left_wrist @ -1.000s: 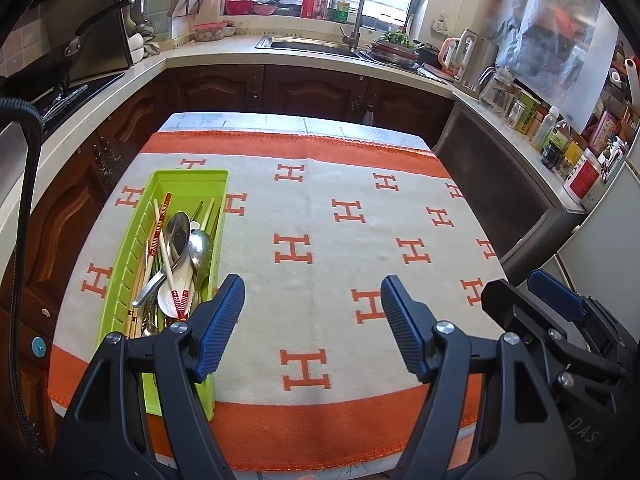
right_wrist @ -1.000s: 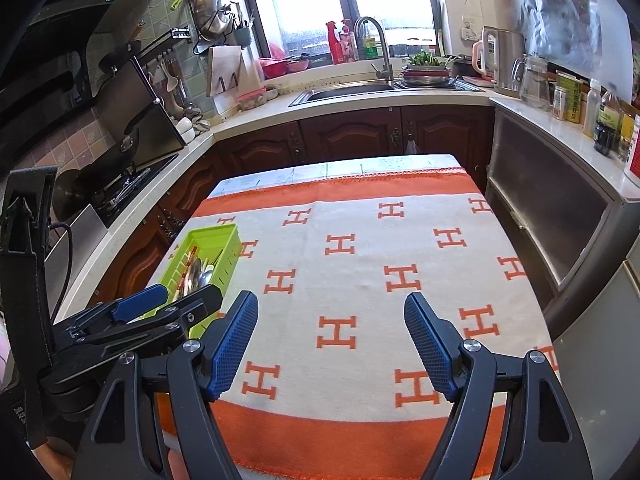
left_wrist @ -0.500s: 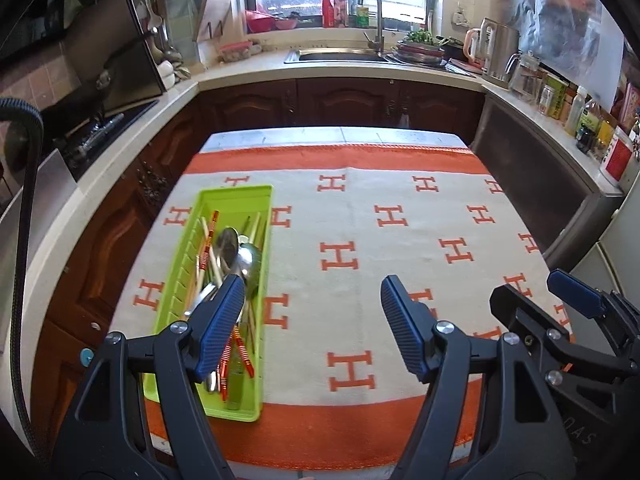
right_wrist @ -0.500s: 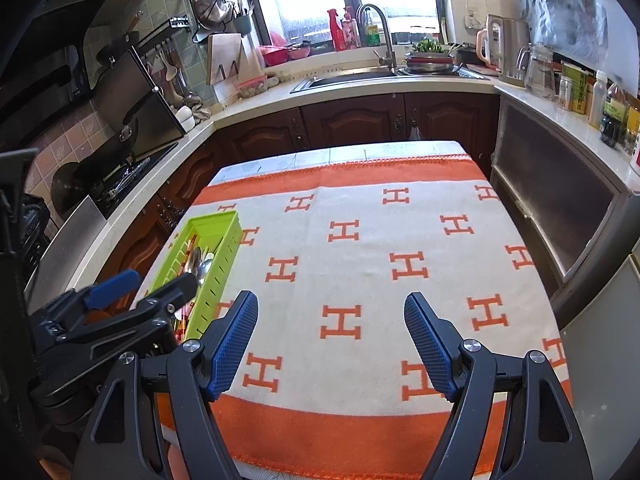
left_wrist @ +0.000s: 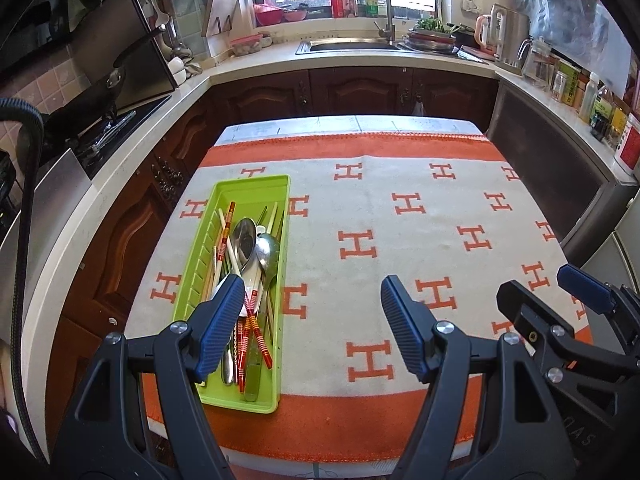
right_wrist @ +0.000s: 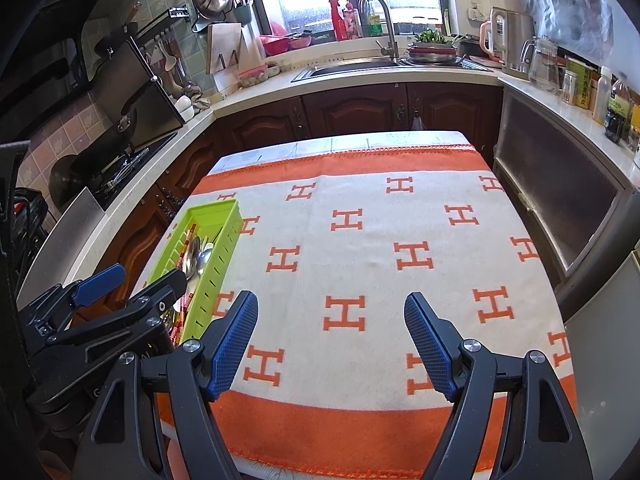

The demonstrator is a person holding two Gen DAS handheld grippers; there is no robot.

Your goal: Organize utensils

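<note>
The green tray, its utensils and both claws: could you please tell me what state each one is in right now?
Green tray: flat on the blanket's left side, far end bare.
Metal spoons: lying loose in the tray, bowls toward the sink.
Red-banded chopsticks: in the tray, crossed over other utensils.
Left claw: open, holding nothing.
Right claw: open, holding nothing.
Blanket: spread flat.

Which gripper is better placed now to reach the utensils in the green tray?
Left. The left gripper is open right beside the green tray of utensils; the right gripper, also open, faces bare cloth.
</note>
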